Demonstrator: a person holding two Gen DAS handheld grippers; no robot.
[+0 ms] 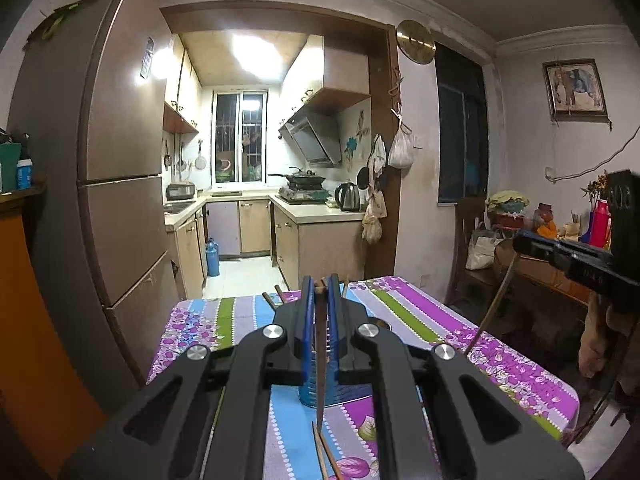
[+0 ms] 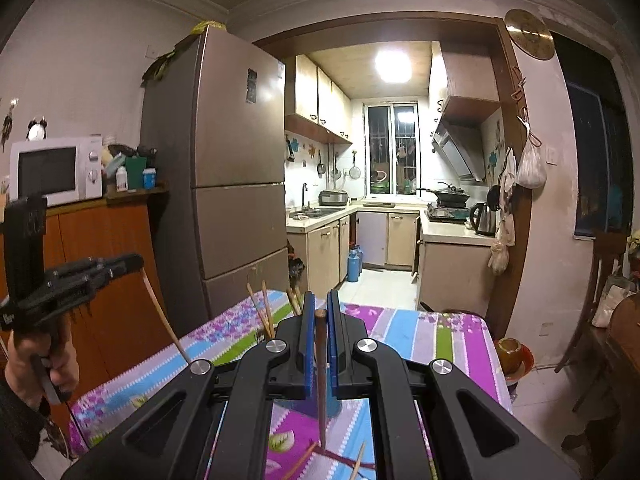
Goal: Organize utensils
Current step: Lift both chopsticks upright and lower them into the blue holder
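A tall brown refrigerator (image 2: 236,168) stands beside the doorway to the lit kitchen, with a white microwave (image 2: 54,170) on the orange cabinet (image 2: 104,264) next to it. In front of these is the desk (image 1: 504,356), covered in a striped purple, blue and green floral cloth.

On the desk stands a blue utensil holder (image 1: 344,394), mostly hidden behind each gripper in its own view; several chopsticks (image 2: 264,312) stick up out of it in the right wrist view, leaning left. More loose chopsticks (image 2: 300,460) lie flat on the cloth near the bottom edge of both views.

The left gripper (image 1: 319,300) is held above the desk, its jaws clamped together on a dark brown chopstick (image 1: 320,368) that hangs down steeply between the blue pads, its thin tip (image 1: 319,428) ending above the cloth near the loose sticks. From the right wrist view the same gripper (image 2: 136,262) shows at the left edge, gripped by a person's hand (image 2: 40,364), the stick slanting down toward the desk.

The right gripper (image 2: 319,304) is likewise above the desk, jaws clamped on another dark chopstick (image 2: 321,376) that hangs nearly straight down in front of the holder, its point just over the cloth
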